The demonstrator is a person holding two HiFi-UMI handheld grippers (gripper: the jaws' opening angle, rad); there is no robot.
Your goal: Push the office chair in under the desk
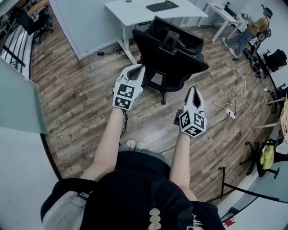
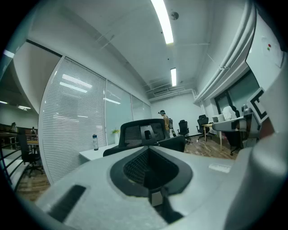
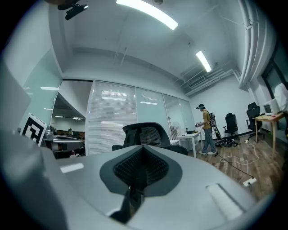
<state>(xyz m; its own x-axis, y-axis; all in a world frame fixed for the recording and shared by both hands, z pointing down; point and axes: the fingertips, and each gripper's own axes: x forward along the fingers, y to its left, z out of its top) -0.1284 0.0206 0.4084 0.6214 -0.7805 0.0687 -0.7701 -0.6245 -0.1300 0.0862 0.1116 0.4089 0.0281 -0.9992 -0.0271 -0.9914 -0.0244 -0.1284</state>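
Office room here: wood plank floor (image 1: 81,99) under me, and strip lights (image 2: 163,22) on a white ceiling. There's a glass wall with blinds (image 2: 72,130) off to the left of my left gripper (image 1: 139,68). A white cable (image 1: 236,85) snakes across the floor out to the right of my right gripper (image 1: 193,89) and ends at a power strip (image 1: 231,112). Further that way a person (image 1: 253,28) stands by another white table. Both grippers are closed tight with nothing between the jaws, held out side by side with the tips pointing forward. The chair (image 1: 168,54) is just ahead of them, between the grippers and the desk (image 1: 135,12). It's black, with a mesh back, a headrest on top and padded arms. Its back faces me and its seat points toward the desk. From the gripper views it looks a little beyond the tips, not touching. It stands out from the desk edge, not tucked under. The desk is white, with a dark keyboard (image 1: 162,6) and a bottle (image 2: 95,142) on it.
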